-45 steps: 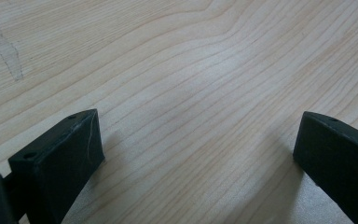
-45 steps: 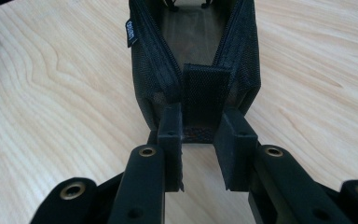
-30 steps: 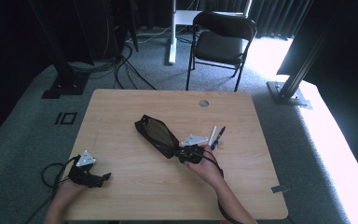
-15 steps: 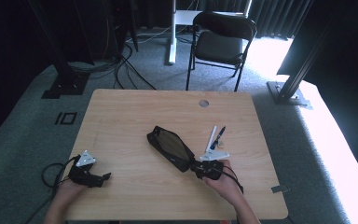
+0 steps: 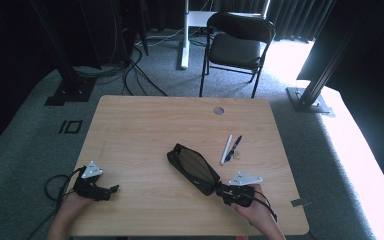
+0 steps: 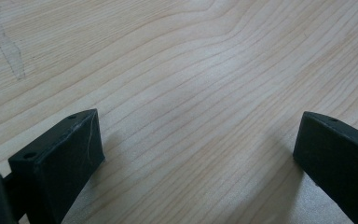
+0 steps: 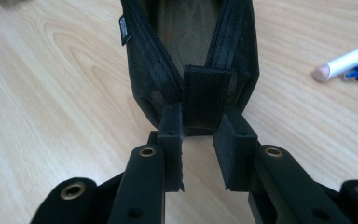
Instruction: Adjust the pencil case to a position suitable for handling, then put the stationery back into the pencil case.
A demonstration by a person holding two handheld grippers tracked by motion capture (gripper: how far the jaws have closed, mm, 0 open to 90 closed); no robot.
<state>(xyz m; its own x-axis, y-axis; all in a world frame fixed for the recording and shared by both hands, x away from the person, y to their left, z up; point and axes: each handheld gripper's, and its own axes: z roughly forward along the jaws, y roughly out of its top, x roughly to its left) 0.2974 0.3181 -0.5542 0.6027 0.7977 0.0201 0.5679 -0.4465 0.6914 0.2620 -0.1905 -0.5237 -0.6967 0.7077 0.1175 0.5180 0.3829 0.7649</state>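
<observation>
Jaws of R gripper [image 7: 198, 140] clamp pouch [image 7: 189, 51] end tab; pens [image 5: 231, 148] nearby.

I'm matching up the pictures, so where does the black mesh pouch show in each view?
High view: pouch lower centre, on the table.
Left gripper view: bare tabletop between the jaws.
Right gripper view: pouch top centre, its end at the jaws.
Shared landmark: white pen beside the pouch.

Lab/studio: black curtains [image 5: 305, 15], floor cables [image 5: 130, 70], rig stands [image 5: 65, 75], folding chair [image 5: 237, 47].
</observation>
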